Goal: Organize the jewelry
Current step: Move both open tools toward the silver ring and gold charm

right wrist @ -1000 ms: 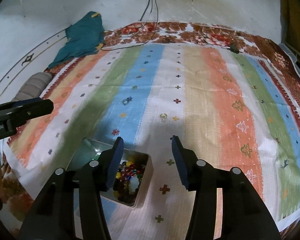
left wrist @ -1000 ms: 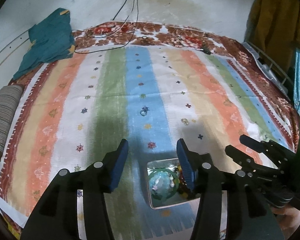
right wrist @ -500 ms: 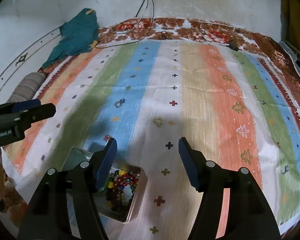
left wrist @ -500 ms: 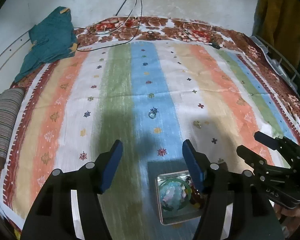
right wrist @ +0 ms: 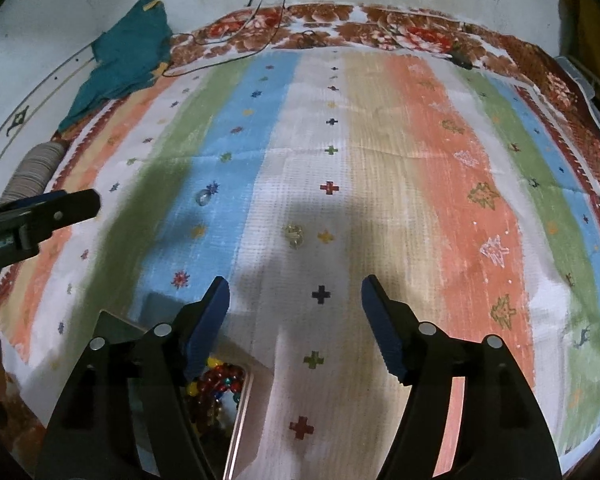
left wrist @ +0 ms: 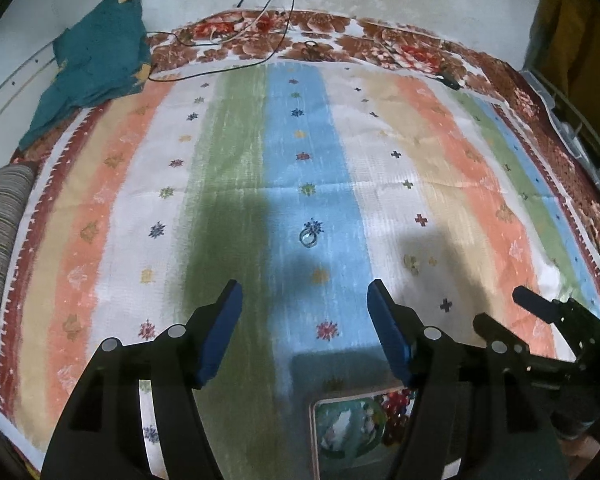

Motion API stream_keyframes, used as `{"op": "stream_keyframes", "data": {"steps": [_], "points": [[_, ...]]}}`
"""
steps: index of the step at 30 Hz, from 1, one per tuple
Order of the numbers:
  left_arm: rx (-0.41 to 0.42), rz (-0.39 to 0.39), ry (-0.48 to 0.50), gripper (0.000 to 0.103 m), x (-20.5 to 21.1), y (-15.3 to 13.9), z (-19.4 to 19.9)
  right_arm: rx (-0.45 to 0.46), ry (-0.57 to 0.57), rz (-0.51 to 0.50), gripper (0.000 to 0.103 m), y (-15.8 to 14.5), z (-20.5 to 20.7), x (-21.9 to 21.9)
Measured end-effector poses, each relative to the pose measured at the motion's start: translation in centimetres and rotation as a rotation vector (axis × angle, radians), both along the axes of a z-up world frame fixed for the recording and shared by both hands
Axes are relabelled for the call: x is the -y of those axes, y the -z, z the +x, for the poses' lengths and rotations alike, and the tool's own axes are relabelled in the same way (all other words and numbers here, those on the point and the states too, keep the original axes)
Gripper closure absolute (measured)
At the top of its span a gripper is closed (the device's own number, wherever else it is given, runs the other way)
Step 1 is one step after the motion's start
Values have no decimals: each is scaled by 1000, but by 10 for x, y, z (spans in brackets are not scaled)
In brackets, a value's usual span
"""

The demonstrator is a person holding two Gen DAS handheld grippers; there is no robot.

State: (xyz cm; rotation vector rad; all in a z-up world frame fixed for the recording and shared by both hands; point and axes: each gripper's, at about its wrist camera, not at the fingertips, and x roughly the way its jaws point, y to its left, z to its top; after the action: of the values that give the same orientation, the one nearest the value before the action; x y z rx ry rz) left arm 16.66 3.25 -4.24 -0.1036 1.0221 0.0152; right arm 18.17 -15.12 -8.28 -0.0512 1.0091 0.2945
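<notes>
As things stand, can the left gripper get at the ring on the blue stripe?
Probably yes: the left gripper is open and empty, and only bare cloth lies between it and the ring.

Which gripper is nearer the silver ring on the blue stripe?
Left. The left gripper points straight at the silver ring, just ahead of its open jaws. The right gripper sits off to the ring's right, facing a gold piece.

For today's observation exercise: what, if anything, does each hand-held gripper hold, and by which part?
Nothing is held. The left hand-held gripper and right hand-held gripper have just been opening, with only striped cloth between their fingers.
</notes>
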Motion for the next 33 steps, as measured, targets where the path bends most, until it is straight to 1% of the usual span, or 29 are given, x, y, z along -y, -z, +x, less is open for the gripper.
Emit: {"op": "stream_keyframes", "data": {"steps": [5,12,20,24,33], "points": [[-27,-4,14,37,2,12,16,-2,-13,-5,34,2,9,-6],[-63,17,41,37,4,30,37,-37,-14,-14,34,16,25,-9],[-101,43,49,37,4,50,60,-63,-15,-33,34,30,42,-12],[-119,22,48,37,3,57,69,-74,-16,-50,34,37,47,-15],[-157,30,54,37,4,79,88,-97,-7,-56,34,50,63,-17]]}}
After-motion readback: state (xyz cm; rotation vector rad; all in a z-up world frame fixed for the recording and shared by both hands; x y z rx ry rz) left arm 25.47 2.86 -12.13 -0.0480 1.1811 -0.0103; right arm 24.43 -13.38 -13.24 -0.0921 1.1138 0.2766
